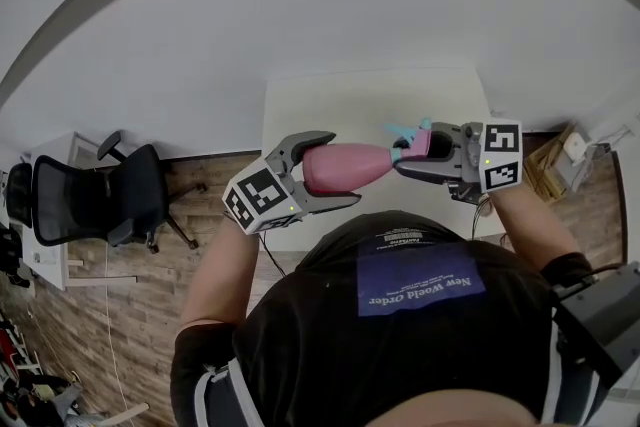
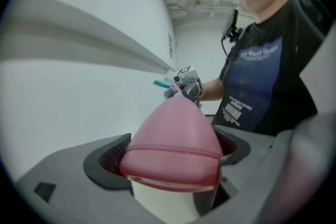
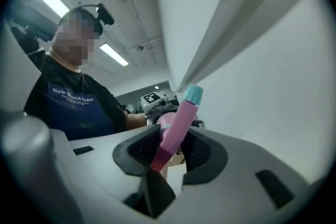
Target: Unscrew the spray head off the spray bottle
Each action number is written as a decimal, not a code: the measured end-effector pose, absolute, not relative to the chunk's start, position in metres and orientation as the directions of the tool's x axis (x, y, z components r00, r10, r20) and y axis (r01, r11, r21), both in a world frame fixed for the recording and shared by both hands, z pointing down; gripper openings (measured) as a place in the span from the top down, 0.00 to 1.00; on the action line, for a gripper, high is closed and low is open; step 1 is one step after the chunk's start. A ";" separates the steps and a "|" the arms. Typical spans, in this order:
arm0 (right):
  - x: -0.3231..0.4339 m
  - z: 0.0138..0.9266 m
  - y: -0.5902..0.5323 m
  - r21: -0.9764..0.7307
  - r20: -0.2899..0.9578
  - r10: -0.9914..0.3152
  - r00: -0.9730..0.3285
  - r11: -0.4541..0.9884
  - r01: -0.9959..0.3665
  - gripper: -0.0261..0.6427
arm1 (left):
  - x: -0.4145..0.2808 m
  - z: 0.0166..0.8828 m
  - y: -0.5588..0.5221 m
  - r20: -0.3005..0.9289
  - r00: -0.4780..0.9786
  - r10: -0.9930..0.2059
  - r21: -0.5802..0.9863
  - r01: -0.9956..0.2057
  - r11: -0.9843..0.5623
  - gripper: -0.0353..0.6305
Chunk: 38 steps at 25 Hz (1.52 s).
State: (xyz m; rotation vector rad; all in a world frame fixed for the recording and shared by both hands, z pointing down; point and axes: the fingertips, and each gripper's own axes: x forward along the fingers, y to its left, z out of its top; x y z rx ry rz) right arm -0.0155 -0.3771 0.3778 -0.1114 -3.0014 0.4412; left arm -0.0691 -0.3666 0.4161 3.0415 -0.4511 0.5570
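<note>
Mid-unscrewing, I judge: the left gripper is clamped on the pink plastic spray bottle, held level above the white tabletop. The right gripper is clamped on its pink, teal-nozzled spray head. Next, roll the right wrist while keeping the bottle steady.

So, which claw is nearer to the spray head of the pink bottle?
Right. The right claw is closed on the spray head itself; the left claw grips the spray bottle at its wide other end.

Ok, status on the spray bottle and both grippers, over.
Left gripper shut on spray bottle. Right gripper shut on spray head, not yet off. Bottle level above table. Nothing blocking.
</note>
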 end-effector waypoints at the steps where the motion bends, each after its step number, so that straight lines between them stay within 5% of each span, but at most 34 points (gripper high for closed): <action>1: -0.015 0.373 -0.374 -0.245 0.093 0.098 -0.991 0.967 0.072 0.78 | -0.068 0.416 -0.364 0.322 0.917 -0.234 0.069 -0.269 -0.961 0.22; 4: -0.015 0.364 -0.377 -0.243 0.062 0.115 -0.991 0.965 0.097 0.78 | -0.067 0.409 -0.364 0.254 0.949 -0.187 0.241 -0.250 -0.938 0.22; 9: -0.016 0.362 -0.380 -0.328 -0.004 0.111 -0.994 0.939 0.106 0.78 | -0.076 0.389 -0.367 0.166 0.962 -0.217 0.315 -0.260 -0.913 0.22; 15: 0.002 0.351 -0.403 -0.537 -0.217 0.050 -0.975 0.828 0.162 0.78 | -0.082 0.337 -0.384 -0.119 0.935 -0.335 0.377 -0.270 -0.886 0.22; 18: 0.006 0.349 -0.411 -0.616 -0.287 0.037 -0.957 0.758 0.214 0.78 | -0.079 0.335 -0.382 -0.100 0.940 -0.326 0.325 -0.279 -0.904 0.22; 26: 0.001 0.360 -0.402 -0.611 -0.155 0.105 -0.982 0.771 0.179 0.78 | -0.068 0.344 -0.376 -0.056 0.948 -0.312 0.249 -0.290 -0.924 0.22; 30: -0.003 0.355 -0.393 -0.485 -0.077 0.112 -0.991 0.864 0.136 0.78 | -0.072 0.350 -0.375 -0.094 0.947 -0.306 0.388 -0.248 -0.888 0.22; 38: -0.015 0.339 -0.375 0.106 0.072 0.077 -0.994 0.991 0.085 0.78 | -0.086 0.354 -0.386 -0.228 0.925 -0.303 0.659 -0.082 -0.747 0.23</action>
